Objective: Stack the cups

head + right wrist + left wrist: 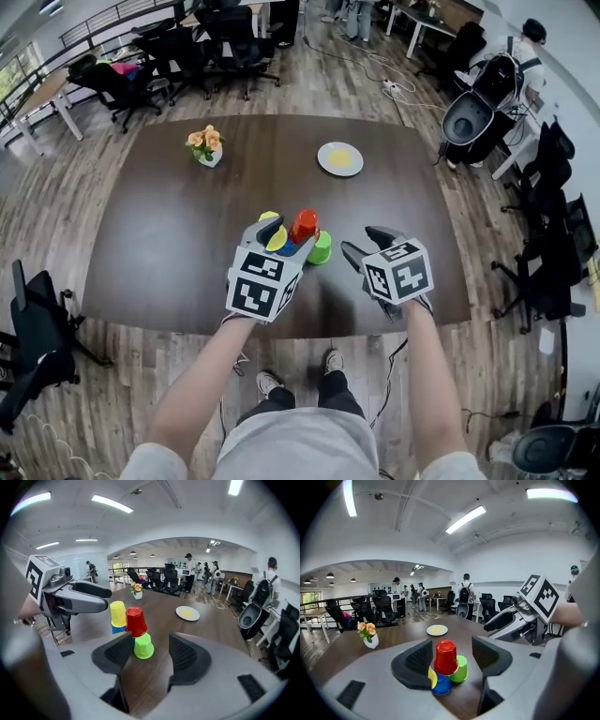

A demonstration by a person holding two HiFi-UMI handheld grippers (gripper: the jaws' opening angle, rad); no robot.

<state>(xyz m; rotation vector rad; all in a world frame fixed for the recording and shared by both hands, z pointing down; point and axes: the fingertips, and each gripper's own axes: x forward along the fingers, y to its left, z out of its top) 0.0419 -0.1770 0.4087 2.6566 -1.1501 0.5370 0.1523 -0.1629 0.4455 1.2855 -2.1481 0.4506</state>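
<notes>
Cup cluster straight ahead of the left gripper, on its jaw line

The left gripper (279, 240) is the nearer; its jaws stand wide and press on nothing, with the red cup (446, 657) dead ahead between the tips and clear of both pads; the right gripper (367, 244), also wide and empty, sits to the cluster's right, the green cup (143, 646) just ahead of it; the cups stand mouth-down on the table (169, 225), axes upright; red perches highest, seemingly on the blue cup (440, 686) and the green; the yellow cup (117, 613) touches the blue, on it or beside it I cannot tell; tapered glossy plastic, probably light and easily toppled.
</notes>
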